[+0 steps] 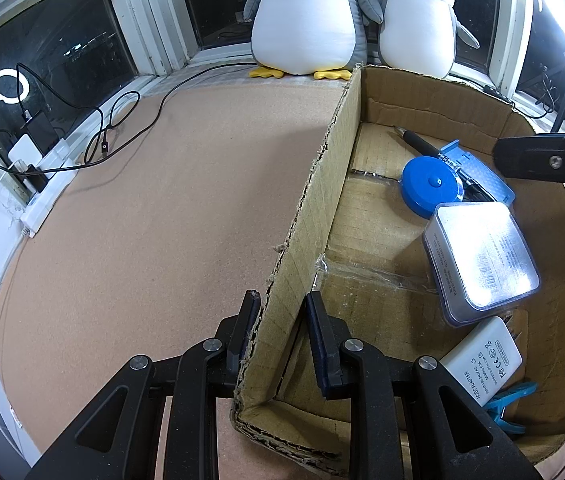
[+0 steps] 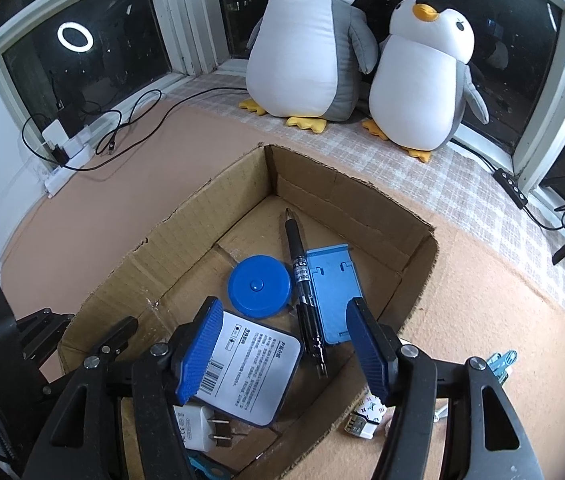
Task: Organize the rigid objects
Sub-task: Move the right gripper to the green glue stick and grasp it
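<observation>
An open cardboard box (image 1: 322,184) (image 2: 186,236) sits on the tan mat. My left gripper (image 1: 282,300) is shut on its near-left wall, one finger on each side. Inside lie a blue round tape measure (image 1: 432,188) (image 2: 259,285), a black pen (image 1: 422,142) (image 2: 302,276), a blue phone stand (image 1: 482,172) (image 2: 332,292), a clear labelled case (image 1: 482,256) (image 2: 250,372), a white power adapter (image 1: 482,360) (image 2: 198,428) and a blue clip (image 1: 510,404). My right gripper (image 2: 284,304) (image 1: 550,162) hovers open above the case and pen, with nothing between its pads.
Two plush penguins (image 2: 310,40) (image 2: 422,80) stand on the sill behind the box. A power strip with chargers and black cables (image 1: 42,168) (image 2: 70,148) lies at the far left. Outside the box's right wall lie a blue clip (image 2: 502,360) and a white plug (image 2: 362,416).
</observation>
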A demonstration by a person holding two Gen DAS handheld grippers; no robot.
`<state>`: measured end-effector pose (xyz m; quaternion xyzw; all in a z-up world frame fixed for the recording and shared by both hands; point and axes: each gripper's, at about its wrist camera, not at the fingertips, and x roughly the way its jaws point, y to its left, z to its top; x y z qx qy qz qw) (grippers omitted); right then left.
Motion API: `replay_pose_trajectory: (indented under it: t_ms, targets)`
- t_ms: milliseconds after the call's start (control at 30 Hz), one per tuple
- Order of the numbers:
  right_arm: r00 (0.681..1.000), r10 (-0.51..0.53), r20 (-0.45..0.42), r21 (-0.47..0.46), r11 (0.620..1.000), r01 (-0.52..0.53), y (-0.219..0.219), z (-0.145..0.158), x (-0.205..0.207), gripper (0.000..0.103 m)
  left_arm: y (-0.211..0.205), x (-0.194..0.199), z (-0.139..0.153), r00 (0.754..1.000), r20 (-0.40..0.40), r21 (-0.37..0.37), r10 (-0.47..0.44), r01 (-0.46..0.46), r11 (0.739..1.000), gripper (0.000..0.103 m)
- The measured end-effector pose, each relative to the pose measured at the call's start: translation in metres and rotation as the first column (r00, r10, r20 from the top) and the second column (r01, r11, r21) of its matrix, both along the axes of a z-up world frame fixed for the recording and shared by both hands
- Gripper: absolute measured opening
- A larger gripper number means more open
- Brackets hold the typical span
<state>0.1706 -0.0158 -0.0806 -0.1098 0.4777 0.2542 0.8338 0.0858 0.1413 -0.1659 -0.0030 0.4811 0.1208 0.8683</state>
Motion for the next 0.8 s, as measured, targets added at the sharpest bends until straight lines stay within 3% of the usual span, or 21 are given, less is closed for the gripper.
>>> replay_pose_trajectory:
  t_ms: [267, 467, 800]
  targets:
    - [0.998, -0.057, -0.008, 0.051, 0.997, 0.057, -0.039, 0.015, -0.007, 0.060, 0.000, 0.000, 0.000, 1.000, 0.001, 0.000, 0.001, -0.001, 1.000, 0.025]
    - [0.987, -0.155, -0.039, 0.104, 0.982, 0.158, -0.098, 0.020, -0.008, 0.060, 0.000, 0.000, 0.000, 1.000, 0.001, 0.000, 0.000, 0.000, 1.000, 0.024]
    - [0.927, -0.361, -0.106, 0.085, 0.925, 0.370, -0.196, 0.003, -0.002, 0.060, 0.000, 0.000, 0.000, 1.000, 0.001, 0.003, -0.001, 0.001, 1.000, 0.025]
